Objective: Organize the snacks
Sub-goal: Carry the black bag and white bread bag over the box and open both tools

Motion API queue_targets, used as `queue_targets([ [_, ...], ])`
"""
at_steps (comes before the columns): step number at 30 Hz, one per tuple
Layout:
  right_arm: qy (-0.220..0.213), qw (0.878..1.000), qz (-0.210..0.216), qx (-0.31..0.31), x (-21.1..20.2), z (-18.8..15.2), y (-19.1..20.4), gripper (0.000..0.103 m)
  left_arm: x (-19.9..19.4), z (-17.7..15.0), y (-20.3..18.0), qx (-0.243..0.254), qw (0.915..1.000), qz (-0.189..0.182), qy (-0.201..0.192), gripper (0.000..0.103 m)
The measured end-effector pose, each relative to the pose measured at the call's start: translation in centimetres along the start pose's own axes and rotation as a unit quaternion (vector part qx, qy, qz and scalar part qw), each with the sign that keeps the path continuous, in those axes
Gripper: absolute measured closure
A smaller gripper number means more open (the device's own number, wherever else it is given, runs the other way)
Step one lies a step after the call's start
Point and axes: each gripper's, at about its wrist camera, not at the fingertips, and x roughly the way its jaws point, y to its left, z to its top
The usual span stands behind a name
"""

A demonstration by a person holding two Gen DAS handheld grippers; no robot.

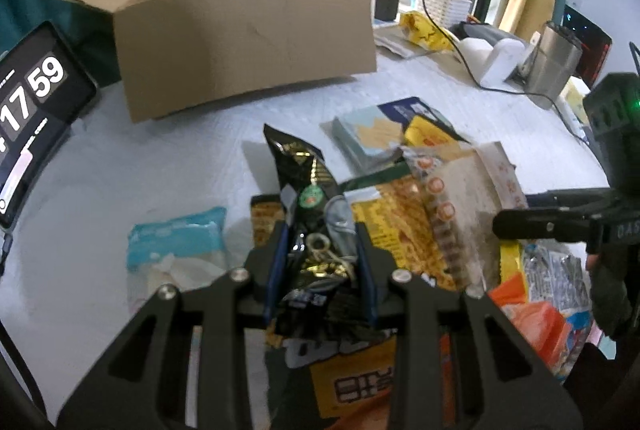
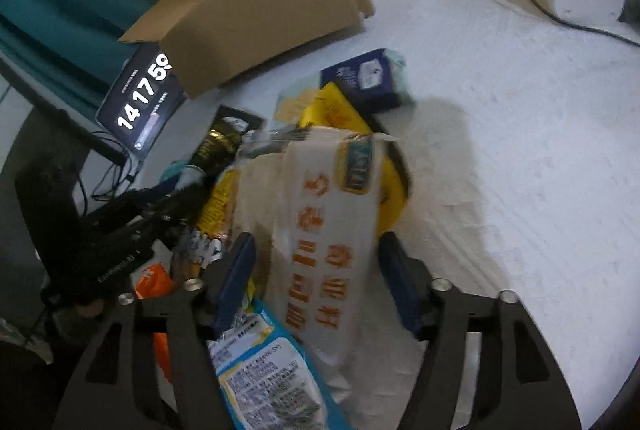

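Observation:
My left gripper [image 1: 322, 242] is shut on a crumpled black snack bag [image 1: 304, 174], which stands up between its blue pads over the snack pile. The pile holds a yellow noodle packet [image 1: 400, 226], an orange packet [image 1: 532, 318] and a light blue pack [image 1: 176, 242] off to the left. My right gripper [image 2: 316, 262] is open over the same pile. A white packet with orange lettering [image 2: 328, 198] lies between its wide jaws, and the pads do not clearly press on it. A blue-edged packet [image 2: 260, 370] lies under its left finger. An open cardboard box [image 1: 248, 42] stands at the back.
A tablet showing a clock [image 1: 28, 118] leans at the left edge. At the back right are a yellow bag [image 1: 424, 30], a black cable [image 1: 460, 50], a white device [image 1: 500, 62] and a silver canister [image 1: 554, 62]. A dark blue box [image 2: 368, 78] lies behind the pile.

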Motion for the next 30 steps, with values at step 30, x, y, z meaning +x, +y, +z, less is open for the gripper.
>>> queue_targets([
  [30, -0.059, 0.986, -0.155, -0.035, -3.5, 1.9, -2.9, 0.051, -3.6, 2.5, 0.7, -0.004, 0.9982, -0.007, -0.06, 0.07],
])
